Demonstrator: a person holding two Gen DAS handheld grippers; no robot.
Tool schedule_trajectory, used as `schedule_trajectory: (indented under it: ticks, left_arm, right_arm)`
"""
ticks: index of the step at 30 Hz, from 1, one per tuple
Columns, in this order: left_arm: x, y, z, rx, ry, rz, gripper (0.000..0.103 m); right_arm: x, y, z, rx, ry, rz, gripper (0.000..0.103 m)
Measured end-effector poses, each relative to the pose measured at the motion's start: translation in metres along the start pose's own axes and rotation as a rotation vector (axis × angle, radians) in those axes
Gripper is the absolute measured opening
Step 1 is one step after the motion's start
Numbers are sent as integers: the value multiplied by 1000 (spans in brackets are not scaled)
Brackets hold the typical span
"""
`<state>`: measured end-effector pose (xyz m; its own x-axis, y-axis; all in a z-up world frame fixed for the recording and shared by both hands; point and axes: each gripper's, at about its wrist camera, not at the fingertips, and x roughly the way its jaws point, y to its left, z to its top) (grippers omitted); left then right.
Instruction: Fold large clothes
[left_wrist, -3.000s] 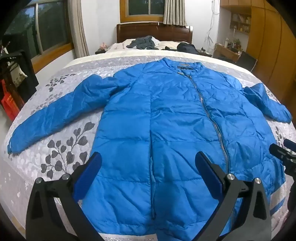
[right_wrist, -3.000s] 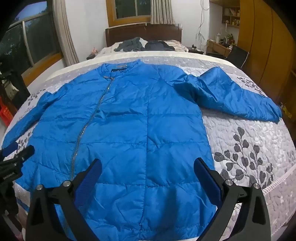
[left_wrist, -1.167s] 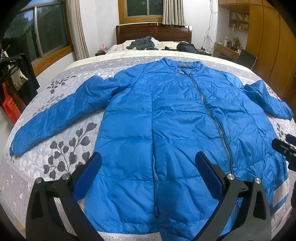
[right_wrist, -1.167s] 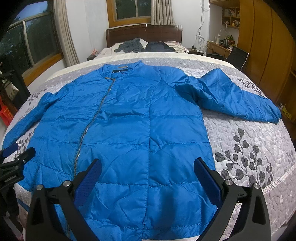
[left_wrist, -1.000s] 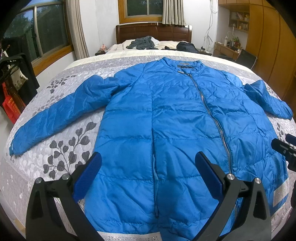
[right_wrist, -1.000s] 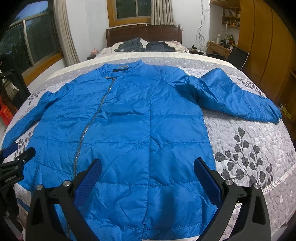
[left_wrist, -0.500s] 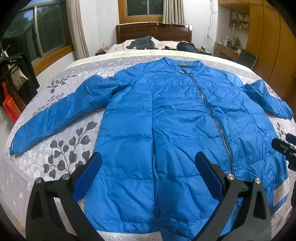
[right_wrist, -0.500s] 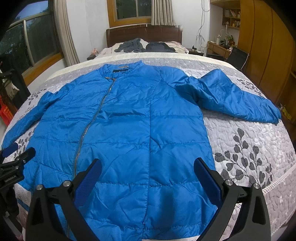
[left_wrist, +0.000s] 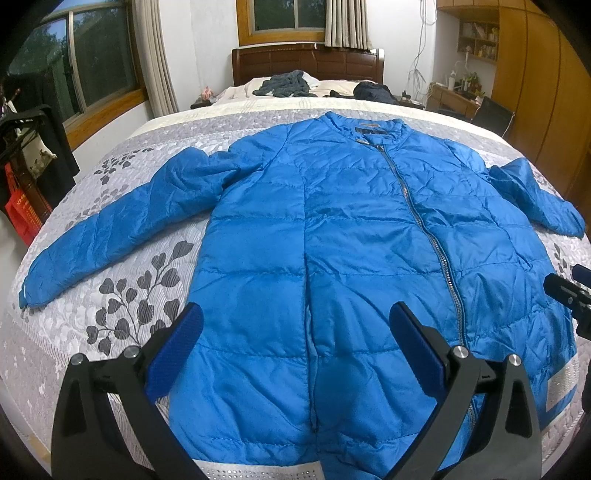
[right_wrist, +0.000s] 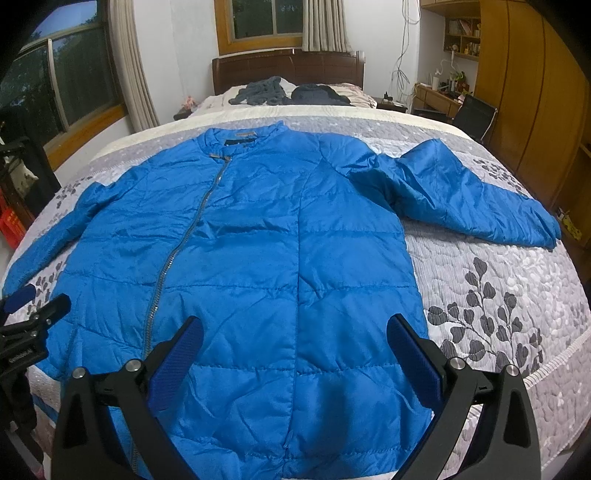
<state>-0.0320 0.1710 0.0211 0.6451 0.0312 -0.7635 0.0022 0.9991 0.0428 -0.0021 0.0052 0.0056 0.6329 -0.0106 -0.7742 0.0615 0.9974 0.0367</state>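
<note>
Lying flat, zipped blue quilted jacket (left_wrist: 351, 240), sleeves spread; left claw (left_wrist: 295, 350) and right claw (right_wrist: 295, 350) both released.

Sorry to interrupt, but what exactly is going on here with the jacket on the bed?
A person holds a two-finger gripper in each hand above the near hem of a blue puffer jacket that lies flat, zipped, front up on the bed's grey leaf-patterned quilt, both sleeves spread out to the sides. The left gripper and the right gripper are both open and hold nothing. No fold has been made yet.
</note>
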Motion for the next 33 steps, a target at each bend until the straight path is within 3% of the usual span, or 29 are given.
schedule_trajectory:
  ticks: [15, 20, 24, 33]
  left_arm:
    - [8, -10, 8, 20, 19, -8, 100]
    - [16, -31, 28, 53, 18, -30, 100]
    - [26, -54, 55, 78, 19, -70, 100]
    - [61, -110, 117, 106, -9, -98, 100]
  right_arm:
    - [4, -11, 5, 3, -6, -12, 99]
    - [8, -45, 21, -1, -50, -84, 99]
    - [21, -113, 44, 120, -32, -104, 99]
    - [75, -327, 80, 515, 97, -205, 99]
